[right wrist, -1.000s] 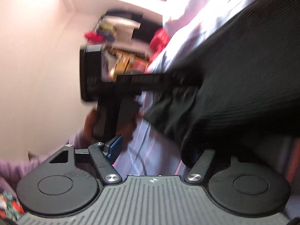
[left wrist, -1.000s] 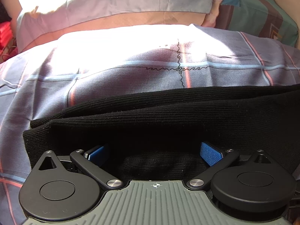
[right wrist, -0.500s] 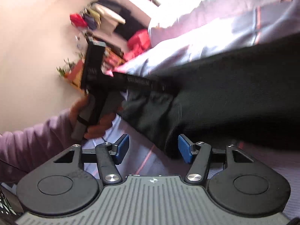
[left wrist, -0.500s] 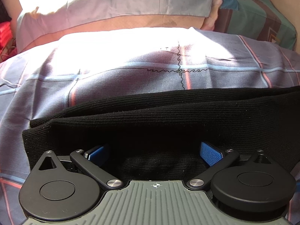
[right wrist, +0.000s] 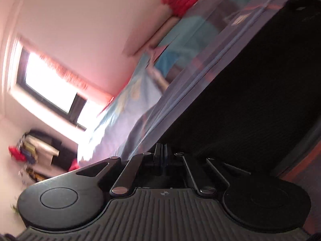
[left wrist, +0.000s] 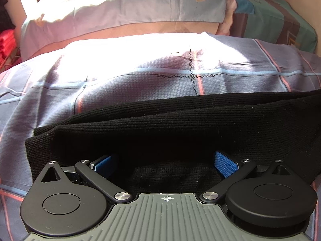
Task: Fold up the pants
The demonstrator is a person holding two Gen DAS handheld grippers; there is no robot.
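Holding my left gripper point(left wrist: 163, 161) wide open over the near edge of the black ribbed pants point(left wrist: 180, 124), blue pads point(left wrist: 225, 165) apart, fabric bunched between them but not pinched. My right gripper point(right wrist: 160, 156) has just been closing and now sits fully closed, pads together; can't see any cloth caught in it, and that view is motion-blurred and tilted. Pants lie lengthwise across the bed, layers stacked at the left end. Risk: right jaws closed on nothing, so a lift from that side would leave the pants behind; left pads, if closed now, might grab only the top layer and skew the fold. Surface is a soft plaid bedsheet point(left wrist: 130, 76), sunlit, with pillows point(left wrist: 124, 6) behind; window point(right wrist: 50, 88) and pinkish wall point(right wrist: 90, 16) in the right view.
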